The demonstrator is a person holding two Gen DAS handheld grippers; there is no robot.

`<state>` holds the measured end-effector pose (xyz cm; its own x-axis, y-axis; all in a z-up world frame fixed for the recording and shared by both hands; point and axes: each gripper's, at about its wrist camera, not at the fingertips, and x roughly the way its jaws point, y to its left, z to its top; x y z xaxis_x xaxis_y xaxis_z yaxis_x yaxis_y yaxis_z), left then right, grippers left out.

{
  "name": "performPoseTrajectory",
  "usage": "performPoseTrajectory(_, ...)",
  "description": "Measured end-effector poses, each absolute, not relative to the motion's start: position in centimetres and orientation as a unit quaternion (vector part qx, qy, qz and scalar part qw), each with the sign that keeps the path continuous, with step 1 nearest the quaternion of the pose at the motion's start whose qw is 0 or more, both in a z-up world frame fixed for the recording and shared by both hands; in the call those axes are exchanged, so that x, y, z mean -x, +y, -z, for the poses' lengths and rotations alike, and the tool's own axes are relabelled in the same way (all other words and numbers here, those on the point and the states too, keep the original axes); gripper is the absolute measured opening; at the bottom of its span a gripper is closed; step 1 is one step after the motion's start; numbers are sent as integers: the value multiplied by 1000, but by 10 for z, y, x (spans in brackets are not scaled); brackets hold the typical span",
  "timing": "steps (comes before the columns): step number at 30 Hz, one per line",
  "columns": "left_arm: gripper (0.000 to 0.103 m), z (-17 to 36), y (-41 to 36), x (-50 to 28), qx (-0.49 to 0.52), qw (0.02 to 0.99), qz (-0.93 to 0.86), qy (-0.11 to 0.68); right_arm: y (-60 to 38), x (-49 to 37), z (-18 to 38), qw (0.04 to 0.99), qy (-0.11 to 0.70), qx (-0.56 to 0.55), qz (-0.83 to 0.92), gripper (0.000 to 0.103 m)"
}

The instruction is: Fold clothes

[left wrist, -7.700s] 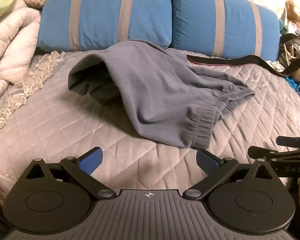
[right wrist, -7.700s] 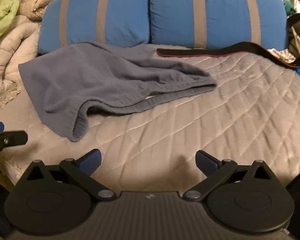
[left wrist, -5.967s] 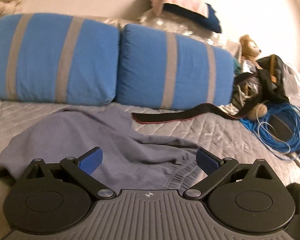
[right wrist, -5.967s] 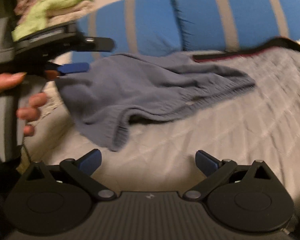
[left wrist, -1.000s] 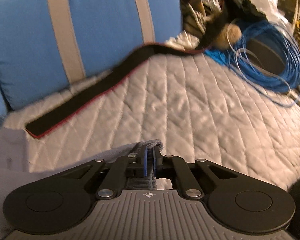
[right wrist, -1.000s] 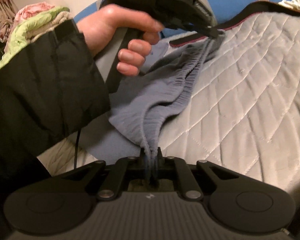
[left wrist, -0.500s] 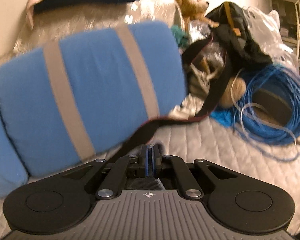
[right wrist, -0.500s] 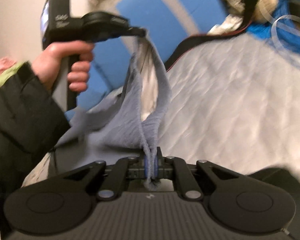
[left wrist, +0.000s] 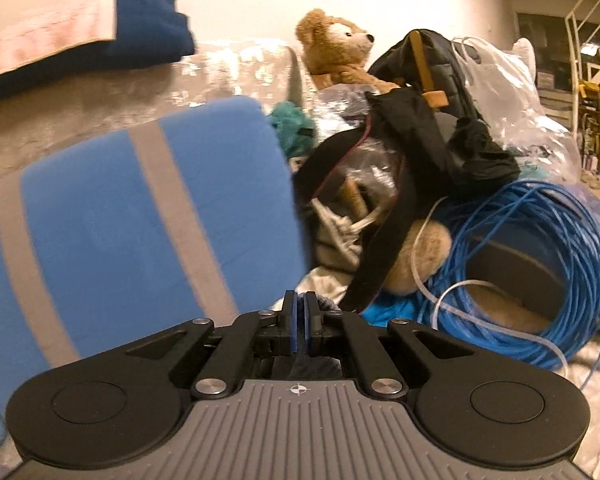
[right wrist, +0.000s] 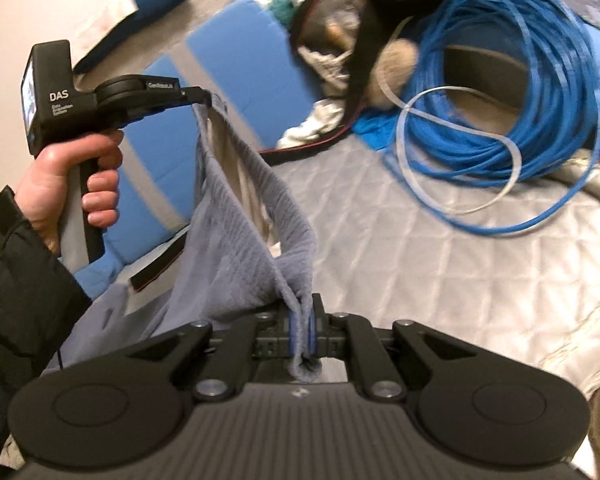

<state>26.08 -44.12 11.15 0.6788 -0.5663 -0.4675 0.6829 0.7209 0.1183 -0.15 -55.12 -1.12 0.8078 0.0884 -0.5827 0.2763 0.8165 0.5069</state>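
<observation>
Pinching grey shorts (right wrist: 256, 240) in both fingers, teddy bear (left wrist: 336, 50) only in left view

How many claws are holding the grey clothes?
2. The left claw pinches the grey clothes up high by the blue pillow; the right claw pinches them down low, close to the camera.

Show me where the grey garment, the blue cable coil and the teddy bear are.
grey garment (right wrist: 236, 256): right wrist view, hanging ribbed waistband.
blue cable coil (right wrist: 540, 92): right wrist view, bundled loops on its right side.
teddy bear (left wrist: 336, 48): left wrist view, its head.
</observation>
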Motion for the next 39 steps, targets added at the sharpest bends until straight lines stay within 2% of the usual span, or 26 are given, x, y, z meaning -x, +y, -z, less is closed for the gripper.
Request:
performPoseTrajectory(13,3,-49,-540,-284,-180,890,364,208,-621,-22,50,881,343,-310,101,9)
performPoseTrajectory(14,3,-43,-545,-287,-184,890,361,209,-625,-25,53,877,345,-316,105,14)
performPoseTrajectory(15,3,-38,-550,-290,-186,892,356,207,-628,-27,55,874,348,-319,116,35)
performPoseTrajectory(18,6,-28,-561,-295,-203,905,328,179,-634,-28,57,870,352,-316,140,46)
performPoseTrajectory(20,28,-29,-562,-297,-206,908,319,180,-636,-24,58,872,353,-308,144,54)
performPoseTrajectory(21,53,-32,-560,-297,-200,907,321,186,-637,-23,58,873,353,-304,146,59)
performPoseTrajectory(22,73,-35,-556,-298,-187,903,336,190,-638,-20,58,874,353,-303,144,62)
performPoseTrajectory(23,78,-38,-552,-297,-176,901,345,194,-637,-17,56,875,349,-303,142,63)
performPoseTrajectory(25,79,-44,-542,-291,-158,901,347,208,-636,-10,54,876,346,-306,141,70)
performPoseTrajectory(31,79,-59,-495,-264,-140,898,354,222,-622,10,45,875,342,-315,134,79)
performPoseTrajectory(39,80,-76,-386,-231,-137,902,328,246,-577,26,26,887,346,-288,101,86)
